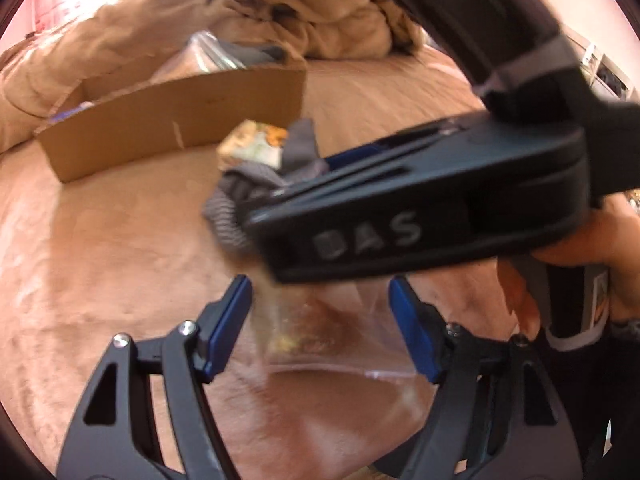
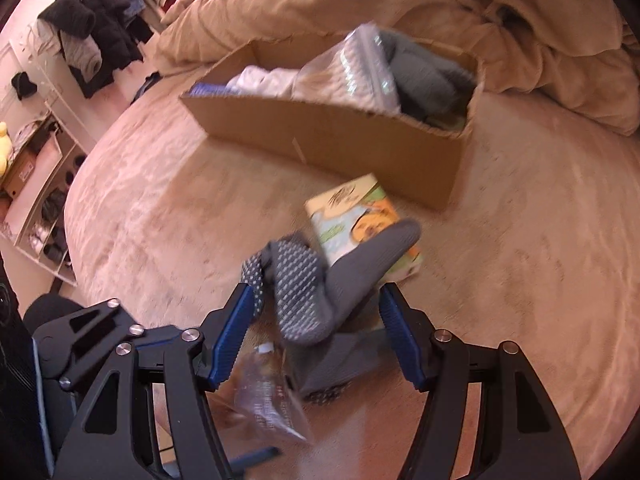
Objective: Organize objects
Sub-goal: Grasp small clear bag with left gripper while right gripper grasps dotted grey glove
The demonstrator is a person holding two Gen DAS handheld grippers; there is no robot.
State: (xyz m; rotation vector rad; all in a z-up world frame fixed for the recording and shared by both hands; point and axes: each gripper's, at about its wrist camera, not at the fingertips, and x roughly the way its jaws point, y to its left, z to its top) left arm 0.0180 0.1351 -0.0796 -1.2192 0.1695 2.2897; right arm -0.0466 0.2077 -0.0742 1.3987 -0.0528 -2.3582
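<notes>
Hidden/blurred: both views were motion-smeared. In the left wrist view the right gripper (image 1: 320, 168) body covered most of the grey socks (image 1: 240, 196); its tips were buried in the fabric, so I could not tell whether it gripped.
Left gripper (image 1: 320, 320): jaws wide, nothing between the pads, a clear plastic bag (image 1: 344, 344) lying on the bed (image 1: 100, 260) below them.
Right gripper (image 2: 316, 332): in its own view the jaws stood wide, sock fabric between them, neither pad visibly touching it.
Socks: grey with white grip dots (image 2: 304, 292); looked like two, count unsure. They lay on the bed, draped over one printed carton (image 2: 360, 216), near the cardboard box (image 2: 332, 140).
Counts: one box, one carton, one bag in the box (image 2: 356, 68), one crumpled bag (image 2: 268, 396) under the right gripper.
Right view only: box contents (white cloth (image 2: 264, 78), dark grey garment (image 2: 424, 76)), coats (image 2: 92, 28) on a rack, shelf unit (image 2: 44, 200).
Left view only: box seen side-on (image 1: 176, 124), contents mostly hidden; person's hand (image 1: 580, 248) on the right gripper handle.
Both: rumpled tan duvet (image 2: 480, 4) behind the box.
</notes>
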